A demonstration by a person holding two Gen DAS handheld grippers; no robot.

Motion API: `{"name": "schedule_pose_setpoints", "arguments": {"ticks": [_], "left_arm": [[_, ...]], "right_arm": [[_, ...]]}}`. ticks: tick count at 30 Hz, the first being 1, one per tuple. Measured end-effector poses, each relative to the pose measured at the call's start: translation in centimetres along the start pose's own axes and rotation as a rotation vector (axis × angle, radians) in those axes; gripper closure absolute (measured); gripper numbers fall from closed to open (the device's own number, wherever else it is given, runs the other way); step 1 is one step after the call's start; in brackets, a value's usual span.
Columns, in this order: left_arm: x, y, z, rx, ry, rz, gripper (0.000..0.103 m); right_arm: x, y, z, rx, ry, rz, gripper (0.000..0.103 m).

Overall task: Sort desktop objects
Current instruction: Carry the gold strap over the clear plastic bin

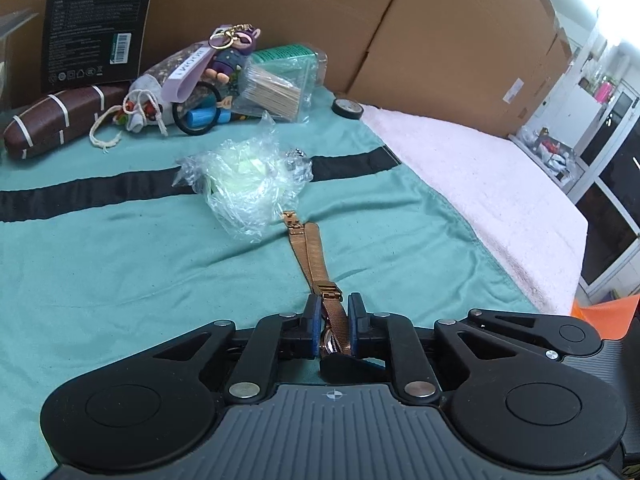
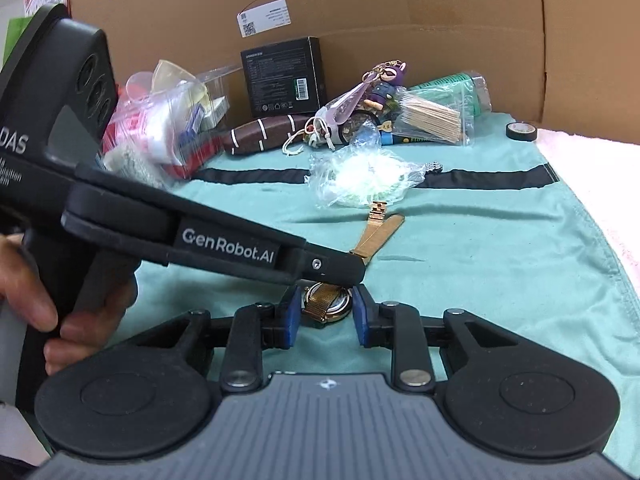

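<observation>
Rose-gold mesh watch point(image 2: 329, 304): your left gripper point(image 1: 333, 310) clamps its band near the case, while your right gripper point(image 2: 325, 312) brackets the case, pads not clearly touching, to steady it.

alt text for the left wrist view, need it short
The left gripper is shut on a rose-gold mesh watch lying on a teal cloth. Beyond it sit a crumpled clear plastic bag and a clutter pile against a cardboard box.
</observation>
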State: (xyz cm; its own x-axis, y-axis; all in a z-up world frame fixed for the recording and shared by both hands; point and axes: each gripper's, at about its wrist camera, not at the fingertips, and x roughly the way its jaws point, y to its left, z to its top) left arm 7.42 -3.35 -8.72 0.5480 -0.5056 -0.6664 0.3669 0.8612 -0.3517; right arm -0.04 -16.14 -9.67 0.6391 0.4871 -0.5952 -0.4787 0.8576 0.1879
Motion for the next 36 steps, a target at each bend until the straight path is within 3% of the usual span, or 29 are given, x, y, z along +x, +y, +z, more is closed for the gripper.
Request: {"name": "schedule_pose_setpoints", "arguments": {"ticks": [7, 19, 29, 36], "left_arm": [[-2.4, 0.4, 0.5, -0.035, -0.062, -0.004, 0.095], [-11.4, 1.1, 4.3, -0.05, -0.294, 0.025, 0.095], [-20.1, 3.9, 9.1, -0.026, -0.5, 0.16, 0.095], [-23.5, 8.1, 11.2, -0.054, -0.553, 0.254, 0.095]], "right_arm": [[-0.9, 0.9, 1.2, -0.012, -0.046, 0.035, 0.072], [-3.4, 4.8, 7.8, -0.165, -0.224, 0.118, 0.072], [-2.1, 10.5, 15.5, -0.282, -0.382, 0.215, 0.072], [1.5, 14.1, 19.5, -0.292, -0.38, 0.313, 0.072]]}}
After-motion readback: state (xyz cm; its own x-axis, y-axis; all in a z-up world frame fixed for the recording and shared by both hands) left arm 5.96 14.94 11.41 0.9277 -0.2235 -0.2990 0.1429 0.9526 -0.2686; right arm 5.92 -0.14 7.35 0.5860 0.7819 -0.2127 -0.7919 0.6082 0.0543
